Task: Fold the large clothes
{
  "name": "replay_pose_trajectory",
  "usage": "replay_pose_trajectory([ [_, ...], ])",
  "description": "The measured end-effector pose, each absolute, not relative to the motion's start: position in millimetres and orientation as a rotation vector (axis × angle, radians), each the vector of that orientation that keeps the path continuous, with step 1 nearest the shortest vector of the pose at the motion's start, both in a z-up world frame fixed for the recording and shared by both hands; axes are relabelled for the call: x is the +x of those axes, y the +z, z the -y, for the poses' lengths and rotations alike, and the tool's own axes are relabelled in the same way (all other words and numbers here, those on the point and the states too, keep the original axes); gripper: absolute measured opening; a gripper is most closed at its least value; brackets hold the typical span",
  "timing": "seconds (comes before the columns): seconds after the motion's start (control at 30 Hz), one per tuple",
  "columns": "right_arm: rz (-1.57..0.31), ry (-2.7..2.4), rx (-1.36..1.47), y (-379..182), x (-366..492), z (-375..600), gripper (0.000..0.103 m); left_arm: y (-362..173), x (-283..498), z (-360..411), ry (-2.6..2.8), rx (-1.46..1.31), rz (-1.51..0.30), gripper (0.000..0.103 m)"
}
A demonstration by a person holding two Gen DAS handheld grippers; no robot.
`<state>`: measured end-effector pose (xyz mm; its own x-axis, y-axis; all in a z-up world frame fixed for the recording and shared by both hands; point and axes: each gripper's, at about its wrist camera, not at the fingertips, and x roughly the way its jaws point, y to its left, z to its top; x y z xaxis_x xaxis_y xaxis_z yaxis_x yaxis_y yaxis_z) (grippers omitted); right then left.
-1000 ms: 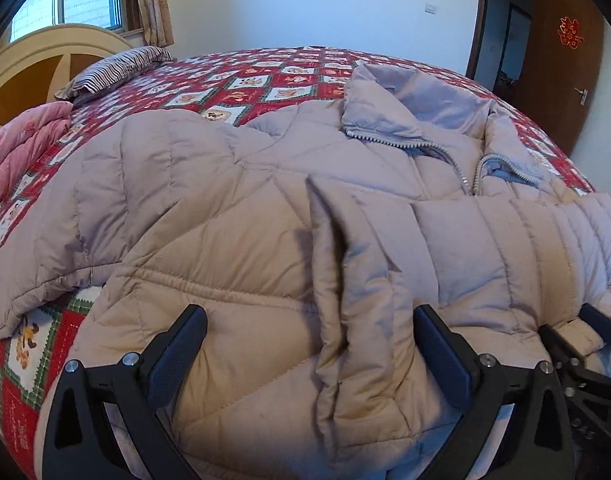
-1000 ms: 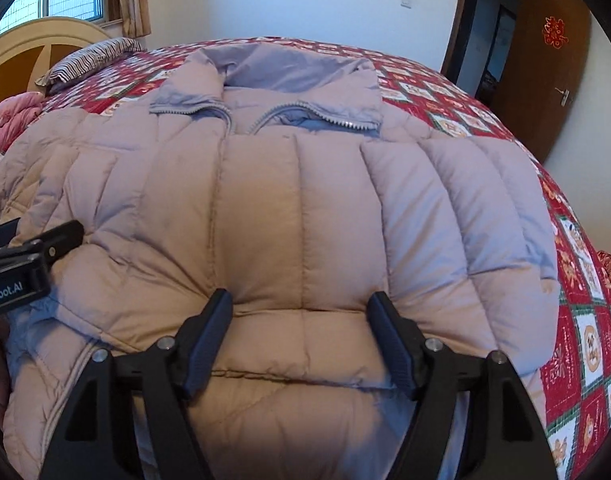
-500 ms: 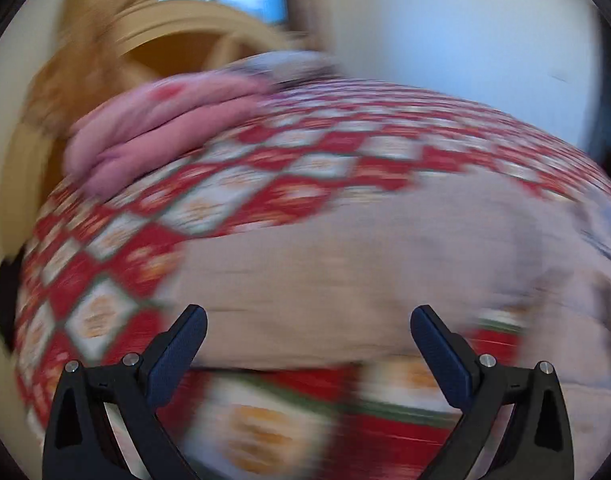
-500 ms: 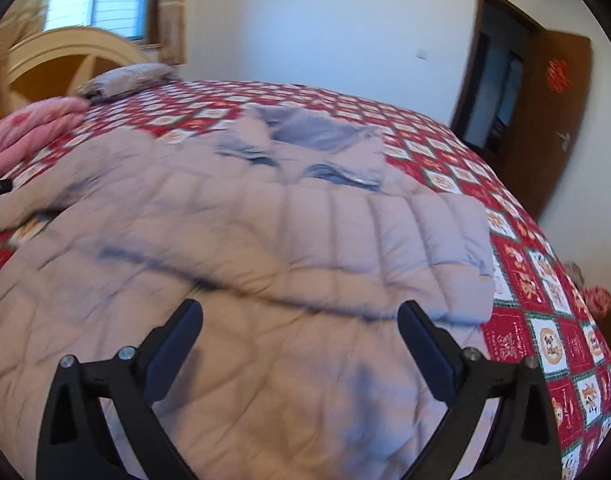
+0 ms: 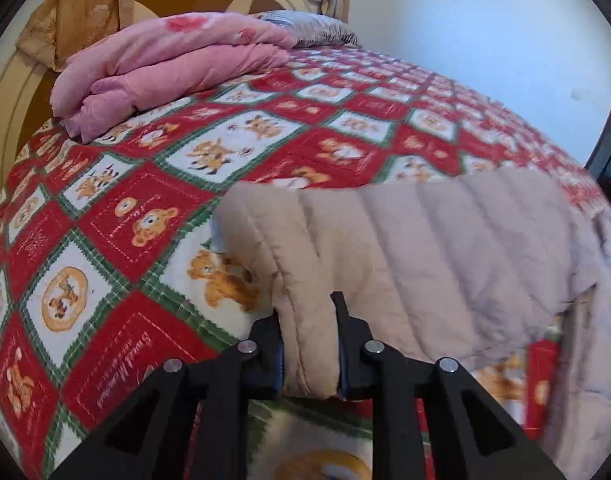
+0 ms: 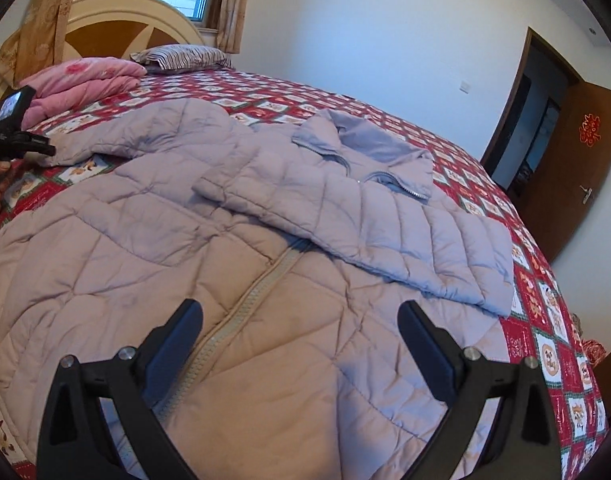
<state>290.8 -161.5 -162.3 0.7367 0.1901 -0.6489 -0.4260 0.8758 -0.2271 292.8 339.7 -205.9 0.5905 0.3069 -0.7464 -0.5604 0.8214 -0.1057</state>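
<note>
A large beige quilted puffer coat [image 6: 233,280] lies front up on the bed, zipper [image 6: 241,304] down its middle. One sleeve [image 6: 365,232] is folded across the chest below the collar [image 6: 369,148]. The other sleeve [image 5: 425,248] stretches out sideways. My left gripper [image 5: 307,320] is shut on that sleeve's cuff end. The left gripper also shows at the far left edge of the right wrist view [image 6: 21,144]. My right gripper [image 6: 301,340] is open and empty, above the coat's lower front.
The bed has a red patchwork cover [image 5: 145,208]. A folded pink quilt [image 5: 165,68] and a striped pillow [image 6: 181,58] lie by the headboard [image 6: 117,20]. A brown door [image 6: 577,168] stands open at the right.
My left gripper moved off the coat body to the outstretched sleeve and shut on its cuff. My right gripper pulled back and opened wider above the coat's front.
</note>
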Motion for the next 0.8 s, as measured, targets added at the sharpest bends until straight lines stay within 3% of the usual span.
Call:
replay_pose_trajectory([
  [0.43, -0.710, 0.127, -0.142, -154.2, 317.9, 223.1, 0.100, -38.2, 255.4, -170.8, 0.164, -0.109, -0.407, 0.016],
  [0.7, -0.713, 0.120, -0.111, -155.2, 310.0, 238.0, 0.100, -63.5, 273.4, -41.4, -0.096, -0.010, -0.449, 0.018],
  [0.77, -0.713, 0.114, -0.106, -155.1, 309.2, 244.1, 0.100, -76.6, 274.6, -14.3, -0.135, 0.039, -0.469, 0.025],
  [0.8, -0.714, 0.109, -0.102, -155.0, 309.0, 247.6, 0.100, -82.1, 274.3, -1.8, -0.143, 0.064, -0.479, 0.040],
])
